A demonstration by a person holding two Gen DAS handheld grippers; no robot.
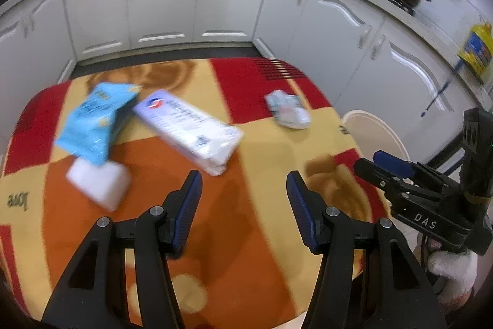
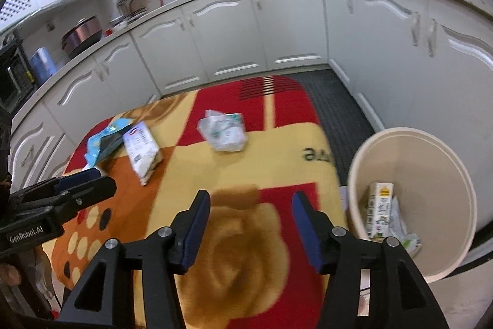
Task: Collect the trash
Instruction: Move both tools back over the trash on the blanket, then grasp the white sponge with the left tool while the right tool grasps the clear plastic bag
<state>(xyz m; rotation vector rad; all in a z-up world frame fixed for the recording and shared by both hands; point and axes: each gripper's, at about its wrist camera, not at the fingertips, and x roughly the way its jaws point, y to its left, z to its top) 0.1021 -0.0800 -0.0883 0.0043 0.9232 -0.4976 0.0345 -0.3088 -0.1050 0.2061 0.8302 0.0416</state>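
- Left tool [image 1: 245, 199]: fingers spread wide, nothing between them, hovering over the orange part of the table [image 1: 215, 236] cloth.
- Right tool [image 2: 251, 221]: also spread wide & empty, over the brown rose print near the table's right edge.
- Trash left on the table: blue packet [image 1: 94, 121], long white pack [image 1: 189, 130], white foam-like block [image 1: 97, 184] (half tucked under the blue packet's near end), crumpled clear wrapper [image 1: 288, 110].
- Bin [image 2: 363, 174] stands on the floor just off the table's right edge, beside the right tool; a milk carton [image 2: 380, 210] plus some wrappers already lie inside, so the task looks partly done.
- Key relation, judged: the white pack lies ahead & slightly left of the left tool, long axis running diagonally from far-left to near-right. Its near end points roughly at the gap between the left tool's fingers, so closing across the narrow width looks like the easy grab.
- Left tool is nearer the blue packet, white pack and block; from the right wrist view those sit far left, well apart from the right tool.
- Crumpled wrapper is straight ahead of the right tool, apart from the other items, so prob. the right side's pick, w/ the bin close by.
- Frames are motion-blurred; print on the packs not readable.
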